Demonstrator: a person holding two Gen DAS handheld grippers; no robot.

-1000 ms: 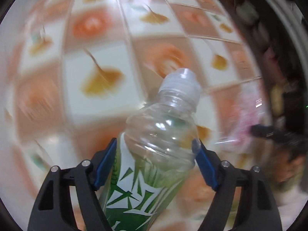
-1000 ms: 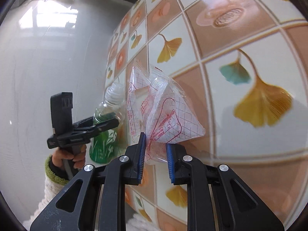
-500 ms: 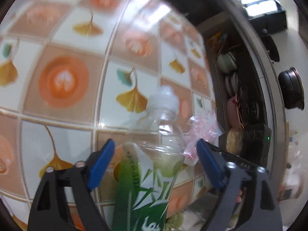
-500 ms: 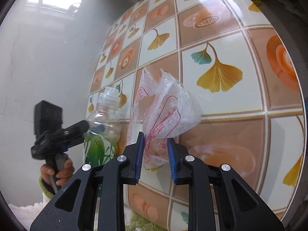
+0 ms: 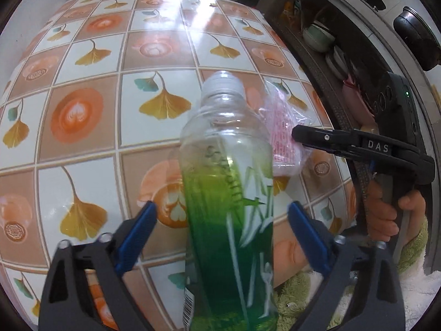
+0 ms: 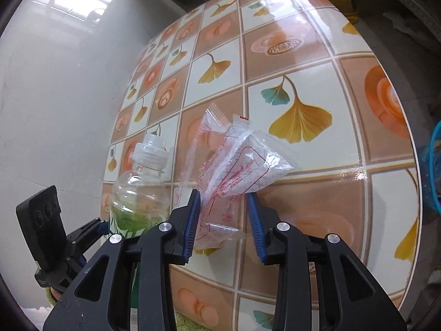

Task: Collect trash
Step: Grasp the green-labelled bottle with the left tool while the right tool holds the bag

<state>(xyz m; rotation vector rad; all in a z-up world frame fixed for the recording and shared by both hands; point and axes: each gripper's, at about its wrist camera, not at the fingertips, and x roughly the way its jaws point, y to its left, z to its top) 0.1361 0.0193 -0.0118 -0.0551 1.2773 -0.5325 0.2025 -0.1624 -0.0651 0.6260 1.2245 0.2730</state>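
A clear plastic bottle (image 5: 228, 193) with a green label and a white cap stands upright between the fingers of my left gripper (image 5: 222, 207). The jaws are wide and closing, with a gap on each side of the bottle; its base is hidden. In the right wrist view the bottle (image 6: 140, 193) is at the table's near left edge, with the left gripper (image 6: 91, 226) beside it. A crumpled clear bag (image 6: 239, 171) with red print sits between the fingers of my right gripper (image 6: 223, 195). Those jaws are opening, and the right pad is clear of the bag. The bag (image 5: 281, 138) lies just right of the bottle.
The round table (image 6: 303, 41) has a glossy cloth of ginkgo-leaf and orange squares. A blue basket (image 6: 432, 171) stands past its right edge. A dark shelf with bowls (image 5: 319, 35) lies at the right. A hand (image 5: 383, 209) in a green cuff holds the right gripper.
The left jaws have let go of the bottle and spread wide, and the left view has swung across the table. The right jaws have widened around the bag, loosening their hold.
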